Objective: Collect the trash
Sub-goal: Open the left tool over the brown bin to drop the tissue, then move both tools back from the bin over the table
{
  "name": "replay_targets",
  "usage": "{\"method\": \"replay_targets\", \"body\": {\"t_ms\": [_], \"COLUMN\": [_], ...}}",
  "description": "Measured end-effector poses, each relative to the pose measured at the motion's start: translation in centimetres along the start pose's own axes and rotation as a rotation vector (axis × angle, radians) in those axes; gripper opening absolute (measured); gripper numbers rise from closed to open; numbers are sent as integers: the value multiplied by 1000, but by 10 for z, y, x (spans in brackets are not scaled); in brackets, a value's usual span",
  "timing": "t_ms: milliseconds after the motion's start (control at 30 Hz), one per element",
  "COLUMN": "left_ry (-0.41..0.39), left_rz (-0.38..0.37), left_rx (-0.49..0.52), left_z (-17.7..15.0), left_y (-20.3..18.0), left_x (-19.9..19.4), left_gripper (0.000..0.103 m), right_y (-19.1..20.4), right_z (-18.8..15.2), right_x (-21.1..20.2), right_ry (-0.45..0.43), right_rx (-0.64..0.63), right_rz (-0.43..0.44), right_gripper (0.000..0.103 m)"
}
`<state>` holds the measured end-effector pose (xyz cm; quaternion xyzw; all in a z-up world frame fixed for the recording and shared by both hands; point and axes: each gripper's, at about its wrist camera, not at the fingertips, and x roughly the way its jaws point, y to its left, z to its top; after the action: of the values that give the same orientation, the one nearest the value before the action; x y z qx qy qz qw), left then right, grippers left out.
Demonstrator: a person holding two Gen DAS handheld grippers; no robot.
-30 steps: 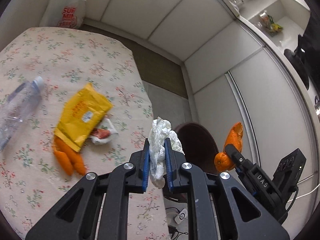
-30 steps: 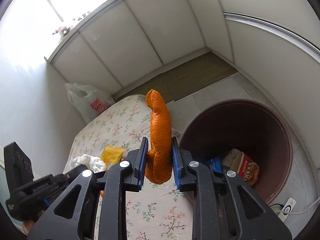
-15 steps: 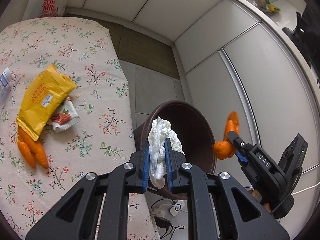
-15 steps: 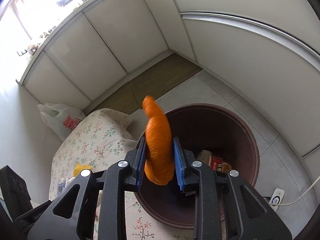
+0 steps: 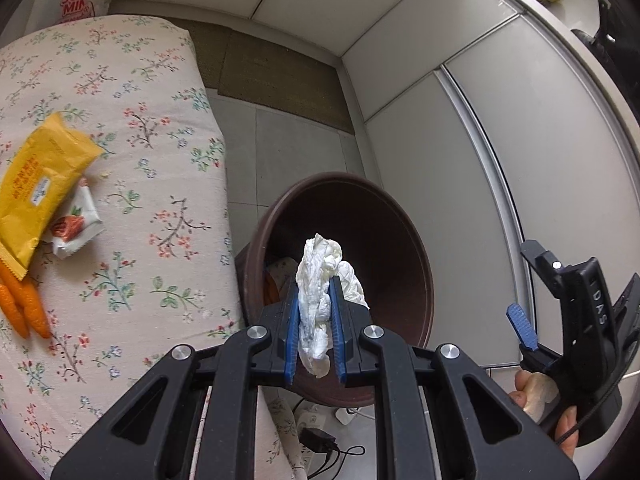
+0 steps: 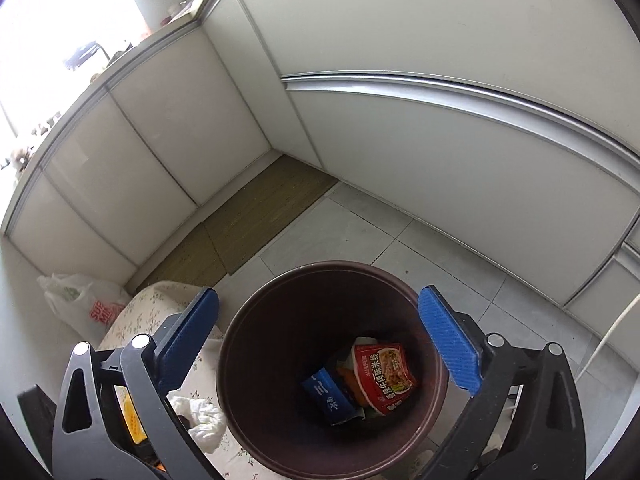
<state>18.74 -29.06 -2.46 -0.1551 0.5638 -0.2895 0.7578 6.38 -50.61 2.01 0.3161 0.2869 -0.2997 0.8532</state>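
R gripper [image 6: 320, 344] jaws opening, empty, above bin [image 6: 240, 340]. L gripper [image 5: 316, 336] clamps tissue [image 5: 320, 280], lower center; center over bin before release.

The trash bin [image 5: 420, 264] stands on the floor just right of the tabletop [image 5: 160, 208]. On the tabletop's left, a snack packet [image 5: 38, 188] overlaps a small wrapper [image 5: 76, 224], carrots [image 5: 24, 304] nearer. A noodle packet [image 6: 384, 376] lies in the bin.

A home kitchen: white cabinets [image 6: 440, 152] (worktop above), tiled floor [image 6: 352, 236], floral tablecloth [image 5: 132, 208].

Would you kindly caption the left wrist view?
Left tool grips crumpled tissue above brown bin.
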Motion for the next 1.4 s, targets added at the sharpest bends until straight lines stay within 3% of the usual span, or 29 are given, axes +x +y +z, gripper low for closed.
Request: {"method": "replay_targets", "body": {"t_ms": [333, 467, 600, 700, 1100, 1400], "left_ry": [77, 80, 62, 30, -202, -280], "left_rz": [26, 50, 73, 101, 302, 411], "left_rx": [56, 78, 113, 149, 321, 317], "left_z": [-6, -8, -9, -9, -18, -14], "left_y": [-17, -18, -21, -23, -33, -14], "left_x": [40, 44, 42, 37, -2, -28], "left_gripper": [17, 26, 45, 54, 66, 79], "right_y": [-13, -10, -5, -4, 24, 55], "right_z": [10, 11, 9, 9, -8, -34], "right_x": [3, 3, 2, -2, -16, -26], "right_ry": [-13, -13, -17, -31, -80, -133], "right_rx": [49, 30, 5, -20, -199, -337], "right_rz": [-41, -51, -59, -77, -127, -134], "right_gripper": [96, 96, 96, 96, 96, 96]}}
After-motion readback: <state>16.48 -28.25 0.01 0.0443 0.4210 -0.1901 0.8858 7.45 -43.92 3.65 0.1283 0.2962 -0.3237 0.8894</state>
